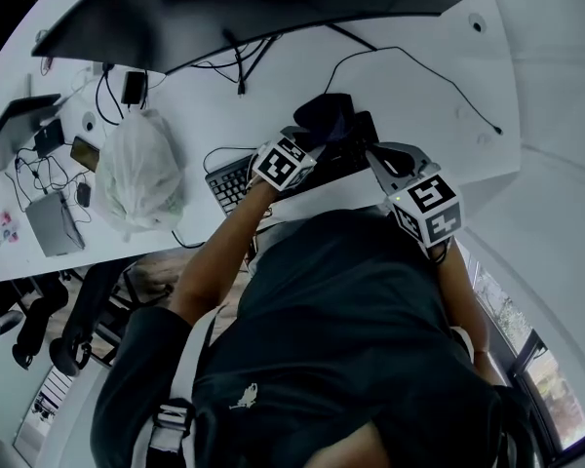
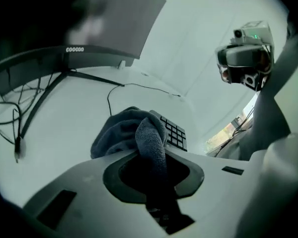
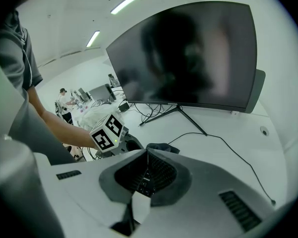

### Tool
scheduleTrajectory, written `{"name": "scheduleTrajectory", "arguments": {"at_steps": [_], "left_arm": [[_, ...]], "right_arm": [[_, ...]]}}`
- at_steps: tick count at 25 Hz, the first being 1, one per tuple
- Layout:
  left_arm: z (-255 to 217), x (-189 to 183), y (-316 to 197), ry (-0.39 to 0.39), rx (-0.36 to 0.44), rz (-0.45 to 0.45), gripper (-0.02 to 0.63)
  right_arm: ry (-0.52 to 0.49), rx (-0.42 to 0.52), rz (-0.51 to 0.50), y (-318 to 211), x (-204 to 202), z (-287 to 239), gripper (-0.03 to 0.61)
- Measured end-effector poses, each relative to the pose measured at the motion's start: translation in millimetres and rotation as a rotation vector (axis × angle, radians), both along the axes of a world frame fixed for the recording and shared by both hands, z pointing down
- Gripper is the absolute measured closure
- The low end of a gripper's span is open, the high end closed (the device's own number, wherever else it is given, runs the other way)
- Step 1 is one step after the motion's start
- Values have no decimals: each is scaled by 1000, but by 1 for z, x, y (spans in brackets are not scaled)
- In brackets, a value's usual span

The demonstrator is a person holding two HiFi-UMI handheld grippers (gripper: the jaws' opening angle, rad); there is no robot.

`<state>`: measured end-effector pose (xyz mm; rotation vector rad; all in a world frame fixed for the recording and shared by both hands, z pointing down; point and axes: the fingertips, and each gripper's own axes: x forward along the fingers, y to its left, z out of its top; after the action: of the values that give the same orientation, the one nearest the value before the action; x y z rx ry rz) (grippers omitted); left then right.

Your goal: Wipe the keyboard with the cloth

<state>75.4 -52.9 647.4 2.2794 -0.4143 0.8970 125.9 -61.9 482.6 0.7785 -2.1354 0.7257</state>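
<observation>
A dark grey cloth (image 2: 120, 133) is bunched on the black keyboard (image 2: 176, 132), and my left gripper (image 2: 150, 151) is shut on a fold of it. From the head view the cloth (image 1: 328, 115) lies over the keyboard's (image 1: 230, 181) middle, with the left gripper (image 1: 307, 144) at its near side. My right gripper (image 1: 375, 154) sits at the keyboard's right end. In the right gripper view its jaws meet at the tip, so the right gripper (image 3: 148, 152) is shut, with keys showing below and the cloth (image 3: 163, 147) just beyond.
A wide curved monitor (image 1: 224, 18) stands behind the keyboard on a splayed stand (image 3: 181, 114). A thin black cable (image 1: 419, 66) crosses the white desk (image 1: 439, 135) on the right. A white plastic bag (image 1: 136, 169) and small devices with wires (image 1: 54, 149) lie to the left.
</observation>
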Motion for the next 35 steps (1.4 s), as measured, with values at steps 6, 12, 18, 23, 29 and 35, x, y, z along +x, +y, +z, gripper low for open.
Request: {"name": "scheduleTrajectory", "arguments": {"at_steps": [6, 12, 18, 23, 29, 35], "left_arm": [[6, 35, 43, 9, -35, 71, 552], [9, 65, 85, 14, -17, 285, 552], [4, 54, 15, 20, 56, 210, 552], [5, 52, -15, 21, 55, 127, 552], [6, 63, 1, 26, 18, 129, 552], [9, 74, 91, 13, -42, 332, 552]], "right_arm": [[-4, -16, 9, -4, 3, 8, 568], [-9, -26, -14, -6, -4, 13, 568], [1, -46, 3, -7, 4, 22, 568], [-1, -57, 19, -6, 7, 26, 568], [-4, -66, 10, -7, 0, 30, 568], [6, -67, 10, -6, 2, 31, 568]]}}
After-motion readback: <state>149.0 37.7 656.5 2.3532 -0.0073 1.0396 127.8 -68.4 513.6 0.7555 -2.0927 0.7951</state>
